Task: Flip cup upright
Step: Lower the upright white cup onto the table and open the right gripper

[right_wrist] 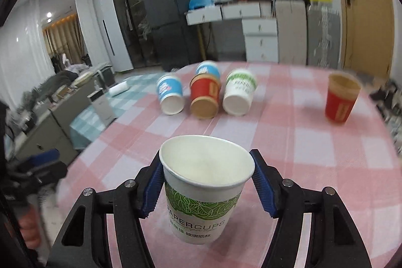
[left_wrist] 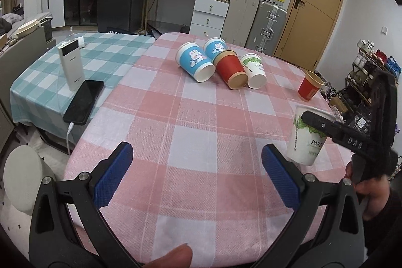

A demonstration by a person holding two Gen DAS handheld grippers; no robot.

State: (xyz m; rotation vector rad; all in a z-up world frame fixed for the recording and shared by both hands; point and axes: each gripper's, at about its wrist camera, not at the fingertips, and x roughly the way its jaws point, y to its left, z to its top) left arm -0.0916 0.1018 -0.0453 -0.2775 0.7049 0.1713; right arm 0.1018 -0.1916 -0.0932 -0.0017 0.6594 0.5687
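My right gripper (right_wrist: 207, 183) is shut on a white paper cup with a green leaf band (right_wrist: 203, 195), held mouth up and slightly tilted just above the pink checked tablecloth (right_wrist: 301, 167). The same cup (left_wrist: 307, 135) and right gripper (left_wrist: 316, 123) show at the right of the left wrist view. My left gripper (left_wrist: 197, 165) is open and empty over the near side of the cloth. Several cups lie on their sides at the far side: two blue ones (left_wrist: 194, 63), a red one (left_wrist: 231, 72) and a white-green one (left_wrist: 253, 69). A red cup (left_wrist: 309, 86) stands upright at the right.
A teal checked cloth (left_wrist: 37, 82) covers a lower table on the left with a white power bank (left_wrist: 71, 65) and a black phone (left_wrist: 84, 101) on it. Suitcases (left_wrist: 271, 24), white drawers (left_wrist: 209, 16) and a wooden door (left_wrist: 316, 4) stand behind. A shelf (left_wrist: 361, 82) stands right of the table edge.
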